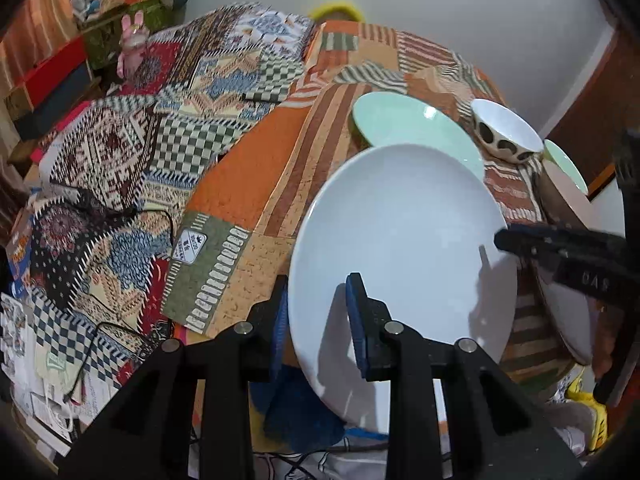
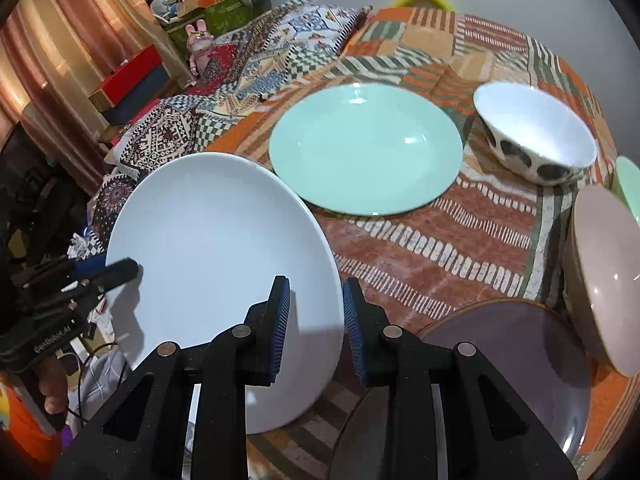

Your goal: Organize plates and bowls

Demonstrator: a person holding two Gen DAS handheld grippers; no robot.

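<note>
A big white plate (image 1: 400,232) hangs tilted over the table, held from both sides. My left gripper (image 1: 318,320) is shut on its left rim, and this gripper (image 2: 128,270) also shows at the left of the right wrist view. My right gripper (image 2: 314,320) is shut on the white plate's (image 2: 216,240) right rim, and its black tip (image 1: 504,240) reaches onto the plate in the left wrist view. Behind lie a mint green plate (image 2: 366,148) and a white bowl with dark spots (image 2: 532,136). A dark purple plate (image 2: 516,364) lies near my right gripper.
A pale pink bowl (image 2: 604,276) leans at the right edge with a small green dish (image 2: 628,184) behind it. The table has a patterned orange cloth (image 2: 440,248). A patchwork cloth (image 1: 120,152), cables (image 1: 160,216), boxes and a pink toy (image 2: 196,46) crowd the left.
</note>
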